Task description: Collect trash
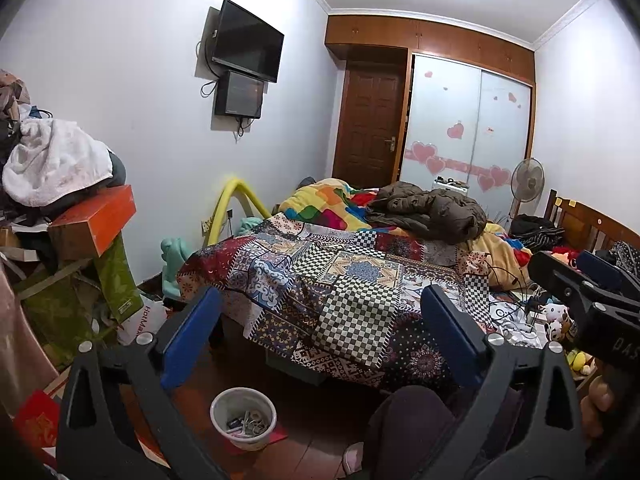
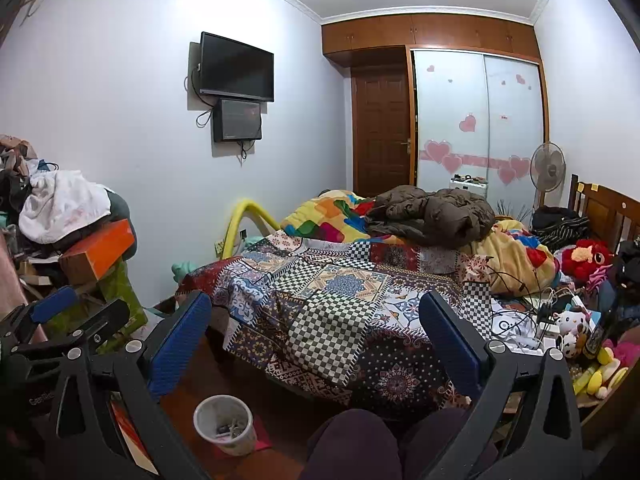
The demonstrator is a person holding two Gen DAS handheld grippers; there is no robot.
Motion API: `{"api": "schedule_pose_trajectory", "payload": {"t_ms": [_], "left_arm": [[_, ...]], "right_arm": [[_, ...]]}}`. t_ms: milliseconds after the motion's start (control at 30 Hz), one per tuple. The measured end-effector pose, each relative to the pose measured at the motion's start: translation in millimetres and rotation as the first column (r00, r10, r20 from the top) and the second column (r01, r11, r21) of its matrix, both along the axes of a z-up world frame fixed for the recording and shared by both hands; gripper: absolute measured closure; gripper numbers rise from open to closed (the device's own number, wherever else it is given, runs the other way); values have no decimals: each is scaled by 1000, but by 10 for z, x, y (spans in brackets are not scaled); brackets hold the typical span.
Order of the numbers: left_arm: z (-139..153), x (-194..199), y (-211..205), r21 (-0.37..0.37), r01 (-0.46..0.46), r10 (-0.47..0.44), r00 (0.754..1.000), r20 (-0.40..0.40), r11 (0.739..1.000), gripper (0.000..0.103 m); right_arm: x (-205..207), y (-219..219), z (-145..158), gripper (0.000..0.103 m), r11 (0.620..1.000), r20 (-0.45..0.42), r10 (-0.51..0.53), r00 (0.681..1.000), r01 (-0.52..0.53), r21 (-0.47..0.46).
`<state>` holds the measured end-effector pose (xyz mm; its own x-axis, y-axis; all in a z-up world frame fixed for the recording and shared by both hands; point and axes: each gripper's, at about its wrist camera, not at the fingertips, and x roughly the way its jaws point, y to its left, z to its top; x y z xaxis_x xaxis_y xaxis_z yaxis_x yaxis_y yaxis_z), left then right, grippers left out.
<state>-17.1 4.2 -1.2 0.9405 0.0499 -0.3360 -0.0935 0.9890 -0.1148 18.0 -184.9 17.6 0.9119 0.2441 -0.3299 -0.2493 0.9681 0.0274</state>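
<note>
Beside the bed point(image 1: 360, 280), one trash bin point(image 1: 243, 416) stands; both tools point(image 1: 320, 340) point(image 2: 316, 344) gape, holding nothing.

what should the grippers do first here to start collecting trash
Probably lower one gripper toward the white bin on the floor by the bed. Both the left gripper and the right gripper stand open and empty, and no loose trash is clearly visible within reach.
</note>
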Motion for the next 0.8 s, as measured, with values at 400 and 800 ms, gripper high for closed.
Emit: {"api": "schedule_pose_trajectory", "payload": {"t_ms": [400,800], "left_arm": [[21,-35,-23,-3,19,-19,1000,12,1000,2],[28,-54,-64,0,20,-20,1000,16,1000,2]], "right_arm": [[5,-23,6,0,1000,-2,2,1000,-2,2],[-10,-37,-16,0,1000,-16,-9,1000,9,4]]}}
